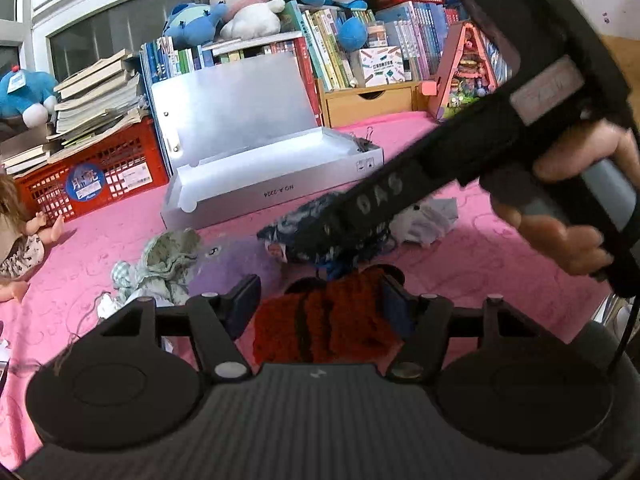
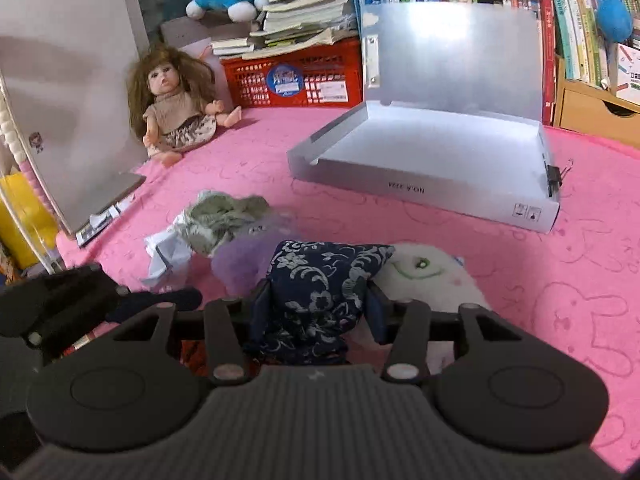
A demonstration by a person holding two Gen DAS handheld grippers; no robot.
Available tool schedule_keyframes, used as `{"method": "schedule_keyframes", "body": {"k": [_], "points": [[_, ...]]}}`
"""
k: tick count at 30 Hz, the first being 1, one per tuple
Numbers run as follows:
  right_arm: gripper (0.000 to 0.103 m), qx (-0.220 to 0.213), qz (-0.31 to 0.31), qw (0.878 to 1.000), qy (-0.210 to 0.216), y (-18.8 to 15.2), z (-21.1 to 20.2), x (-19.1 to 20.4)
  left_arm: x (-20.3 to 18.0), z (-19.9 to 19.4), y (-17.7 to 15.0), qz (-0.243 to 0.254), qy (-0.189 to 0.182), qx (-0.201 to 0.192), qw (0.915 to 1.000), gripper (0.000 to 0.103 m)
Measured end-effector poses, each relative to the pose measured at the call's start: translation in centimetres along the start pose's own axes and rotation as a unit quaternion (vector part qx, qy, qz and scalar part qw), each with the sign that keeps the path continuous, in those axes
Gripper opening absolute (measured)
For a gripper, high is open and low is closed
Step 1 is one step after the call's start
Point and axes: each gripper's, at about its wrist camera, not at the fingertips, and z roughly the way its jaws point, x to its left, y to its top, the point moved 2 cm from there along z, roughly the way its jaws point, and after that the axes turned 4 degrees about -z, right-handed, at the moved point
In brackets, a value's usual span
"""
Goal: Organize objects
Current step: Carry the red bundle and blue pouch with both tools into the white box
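Open box [image 2: 432,168] behind cloth pile [image 2: 224,220]; doll [image 2: 172,108] left of box; crate [image 2: 296,76] behind doll

This looks like a child's room in a home. A pink cloth printed with rabbits [image 2: 560,312] covers the surface. At twelve o'clock, plush toys [image 1: 244,0] sit atop crowded rows of children's books [image 1: 328,48]. At ten o'clock a red crate [image 1: 96,176] carries stacked books, and a doll [image 2: 172,100] sits propped beside it.
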Motion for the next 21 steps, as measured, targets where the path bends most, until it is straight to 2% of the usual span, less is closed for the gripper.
{"method": "schedule_keyframes", "body": {"k": [4,6,8,10,12,14,16,17,21], "points": [[0.052,-0.011,0.005,1.000,-0.012,-0.2,-1.1,-0.5,0.0,0.2,-0.5,-0.005,0.004,0.002,1.0000,0.075],[0.052,-0.014,0.011,1.000,-0.014,0.1,-0.8,-0.4,-0.2,0.3,-0.6,-0.001,0.016,-0.001,0.9999,0.088],[0.052,-0.019,0.015,1.000,-0.018,0.0,-1.1,-0.5,-0.3,0.5,-0.9,0.006,0.036,-0.005,0.9993,0.092],[0.052,-0.025,0.018,0.999,-0.021,0.0,-1.4,-0.6,-0.2,1.1,-1.1,-0.001,0.039,0.008,0.9992,0.093],[0.052,-0.028,0.022,0.999,-0.024,0.0,-1.5,-0.7,0.1,1.9,-1.2,-0.023,0.026,0.034,0.9988,0.093],[0.052,-0.030,0.026,0.999,-0.026,-0.1,-1.6,-0.8,0.5,2.4,-1.4,-0.054,0.018,0.050,0.9971,0.089],[0.052,-0.032,0.029,0.999,-0.030,-0.2,-1.7,-0.9,0.7,2.3,-1.4,-0.070,0.018,0.050,0.9961,0.074],[0.052,-0.035,0.030,0.998,-0.032,-0.2,-1.8,-1.0,0.6,2.2,-1.3,-0.071,0.022,0.046,0.9962,0.071],[0.052,-0.044,0.039,0.998,-0.038,-0.2,-2.2,-1.4,0.9,1.8,-0.8,-0.077,0.023,0.038,0.9960,0.068]]}}
